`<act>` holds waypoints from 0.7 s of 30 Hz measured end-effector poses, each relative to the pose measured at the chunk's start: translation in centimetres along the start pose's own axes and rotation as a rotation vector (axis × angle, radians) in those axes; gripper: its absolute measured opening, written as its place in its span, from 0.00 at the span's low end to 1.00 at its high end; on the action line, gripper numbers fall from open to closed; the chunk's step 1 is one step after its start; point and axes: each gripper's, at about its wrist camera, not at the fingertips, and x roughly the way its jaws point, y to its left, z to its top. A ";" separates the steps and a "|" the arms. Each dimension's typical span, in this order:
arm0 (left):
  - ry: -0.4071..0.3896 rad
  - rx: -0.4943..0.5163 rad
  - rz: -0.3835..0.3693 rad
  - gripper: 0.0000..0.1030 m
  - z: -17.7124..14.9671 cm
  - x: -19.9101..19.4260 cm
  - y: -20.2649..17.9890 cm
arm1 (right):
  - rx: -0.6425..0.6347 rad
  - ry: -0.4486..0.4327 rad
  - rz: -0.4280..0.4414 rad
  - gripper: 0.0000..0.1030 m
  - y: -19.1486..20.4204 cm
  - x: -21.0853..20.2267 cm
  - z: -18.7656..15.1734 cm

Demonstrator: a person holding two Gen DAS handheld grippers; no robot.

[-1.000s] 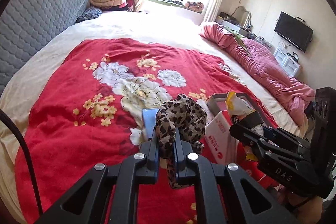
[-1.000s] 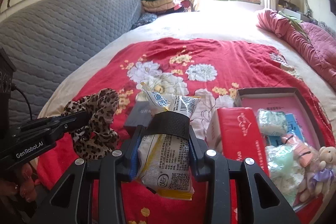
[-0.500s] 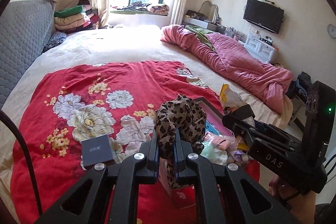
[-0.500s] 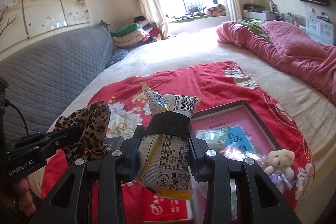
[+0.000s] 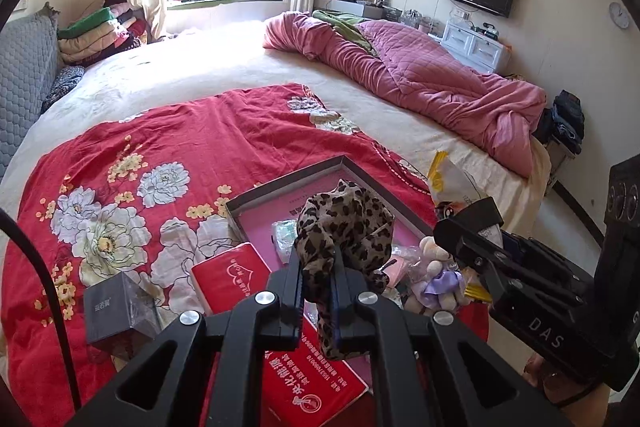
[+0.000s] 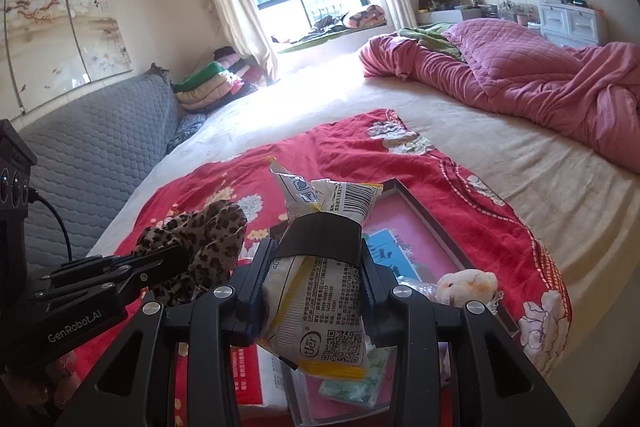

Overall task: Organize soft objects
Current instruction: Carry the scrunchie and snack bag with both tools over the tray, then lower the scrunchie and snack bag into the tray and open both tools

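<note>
Clearly 2 soft things are mid-carry toward the pink-lined tray (image 5: 256,197) at lower centre of both wrist views: the left gripper (image 5: 317,279) is pinched tight on a leopard-print scrunchie (image 5: 344,227), and the right gripper (image 6: 316,269) is clamped on a yellow-and-white snack packet (image 6: 320,311). Next, I judge, each needs lowering over a bare patch of tray, clear of the small teddy (image 6: 466,285), before letting go. Everything sits on a red floral blanket (image 5: 160,155) across a cream bed, pink quilt (image 5: 420,83) at upper right, window behind
</note>
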 end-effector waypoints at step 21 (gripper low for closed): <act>0.178 0.012 -0.002 0.11 0.1 10.7 -1.2 | 0.000 0.145 -0.071 0.38 -3.5 5.8 -3.7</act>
